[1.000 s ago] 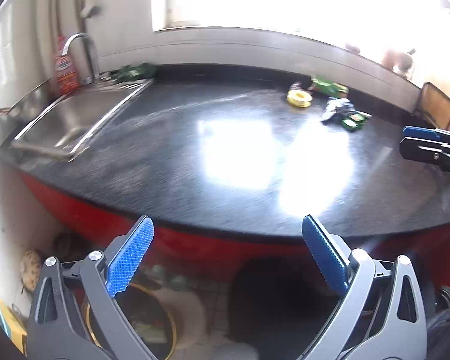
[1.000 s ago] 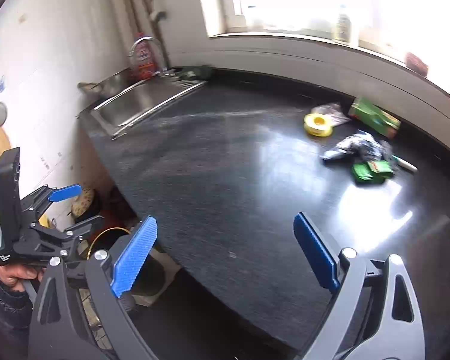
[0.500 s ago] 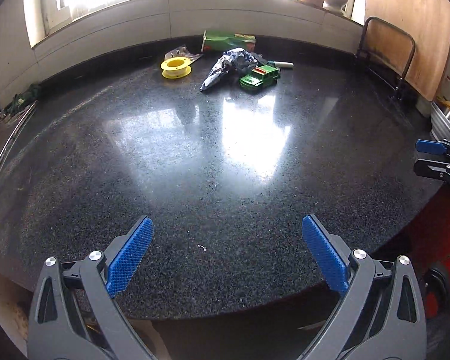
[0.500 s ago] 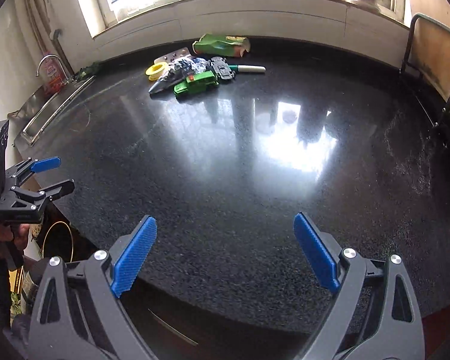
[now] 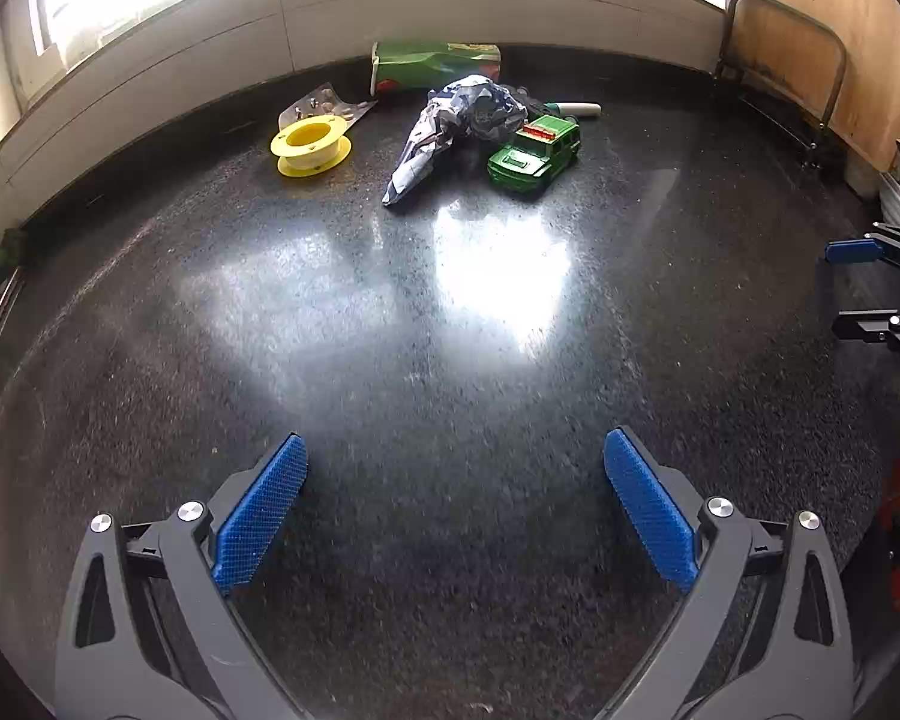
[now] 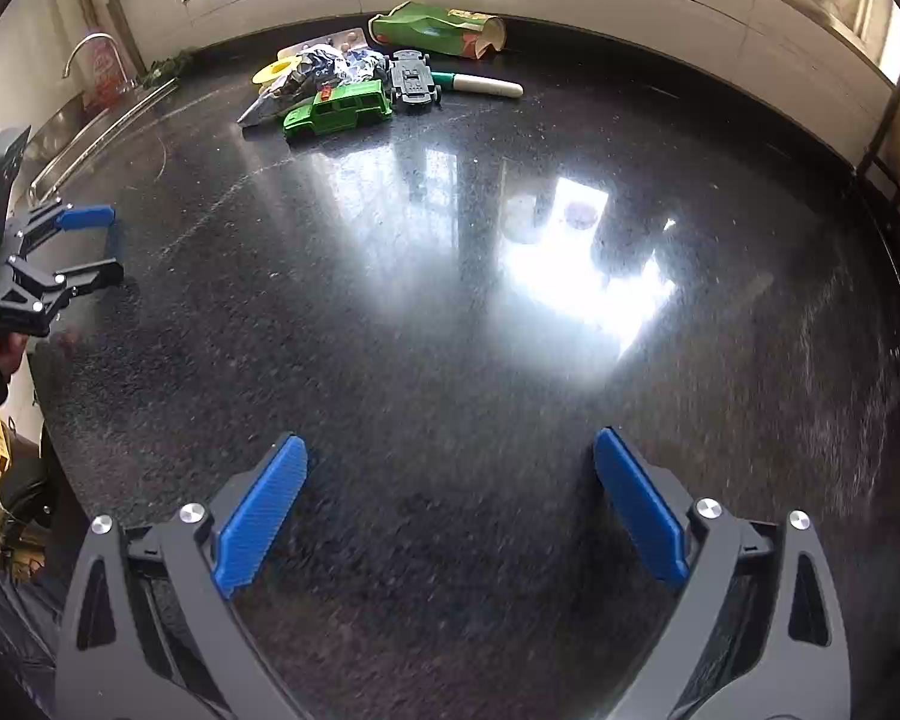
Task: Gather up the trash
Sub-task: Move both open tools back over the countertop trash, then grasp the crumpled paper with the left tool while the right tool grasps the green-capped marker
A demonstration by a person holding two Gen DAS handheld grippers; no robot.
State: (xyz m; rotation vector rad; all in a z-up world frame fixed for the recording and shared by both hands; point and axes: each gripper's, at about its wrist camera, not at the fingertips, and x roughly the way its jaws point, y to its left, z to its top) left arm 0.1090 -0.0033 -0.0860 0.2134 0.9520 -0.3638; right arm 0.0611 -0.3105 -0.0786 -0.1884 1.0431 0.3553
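1. Crumpled wrapper lies on the black counter, just left of the green toy truck.
2. Yellow spool sits further left of the truck; a green carton lies behind it.
3. Left gripper gapes wide and empty, well short of the truck.
4. Right gripper, jaws just widened, holds nothing.

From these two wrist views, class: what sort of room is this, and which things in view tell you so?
Most likely a home kitchen. A long dark stone countertop runs beneath a window, and a steel sink with a curved tap is set into its far end. The small pile of clutter suggests everyday household use.
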